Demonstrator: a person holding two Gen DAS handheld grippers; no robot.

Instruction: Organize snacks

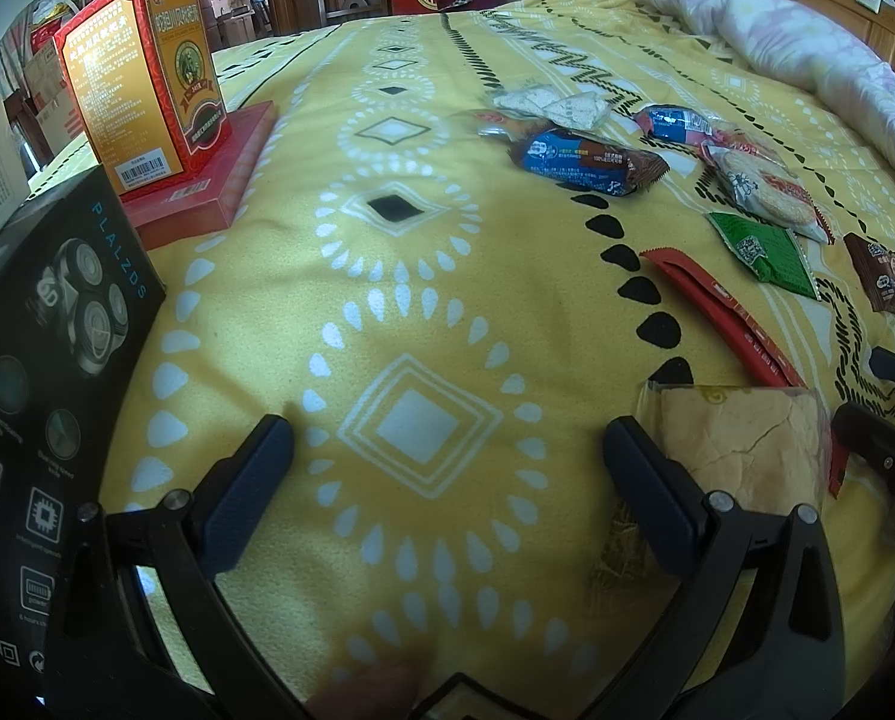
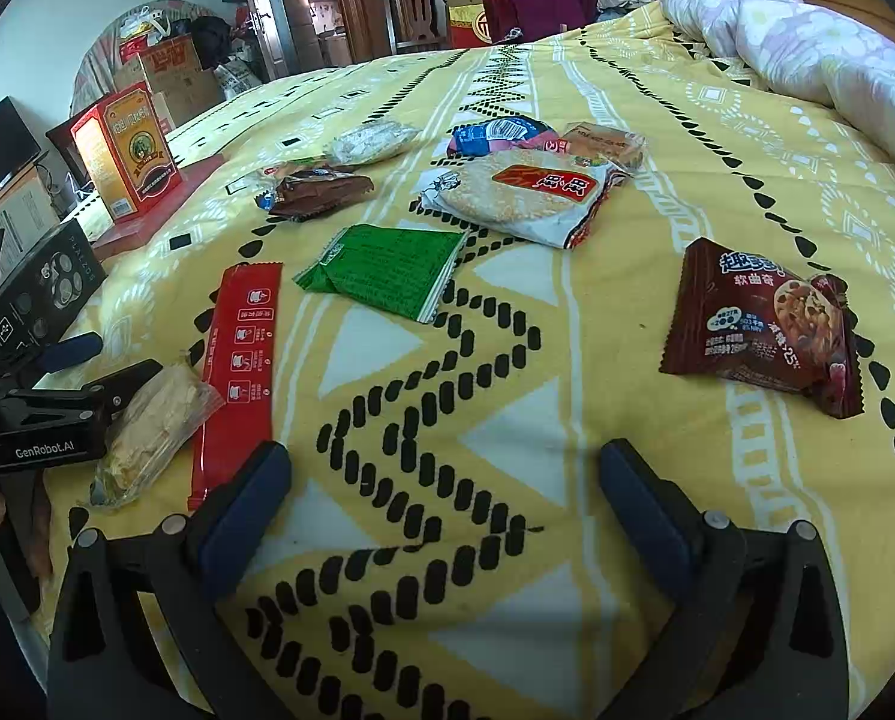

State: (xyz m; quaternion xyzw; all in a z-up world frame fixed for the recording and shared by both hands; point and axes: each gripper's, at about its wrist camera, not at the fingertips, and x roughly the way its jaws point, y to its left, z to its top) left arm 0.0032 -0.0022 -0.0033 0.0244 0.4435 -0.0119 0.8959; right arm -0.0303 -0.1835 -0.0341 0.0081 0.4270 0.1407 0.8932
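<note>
Snack packets lie scattered on a yellow patterned bedspread (image 2: pixel 627 396). My left gripper (image 1: pixel 447 468) is open over bare cloth, with nothing between its fingers. A clear-wrapped bread packet (image 1: pixel 741 444) lies just outside its right finger, partly over a long red sachet (image 1: pixel 723 318). My right gripper (image 2: pixel 447 480) is open and empty, low over the spread. Ahead of it lie a brown cookie packet (image 2: pixel 759 324), a green packet (image 2: pixel 387 276), the red sachet (image 2: pixel 237 372) and a rice cracker packet (image 2: pixel 525 192). Blue, brown and grey packets lie farther back.
At the left stand a black shaver box (image 1: pixel 45 372) and an orange-red box (image 1: pixel 147 66) on a flat red box (image 1: pixel 207 180). A pink quilt (image 2: pixel 807 30) is bunched at the far right. Cartons and furniture stand beyond the bed.
</note>
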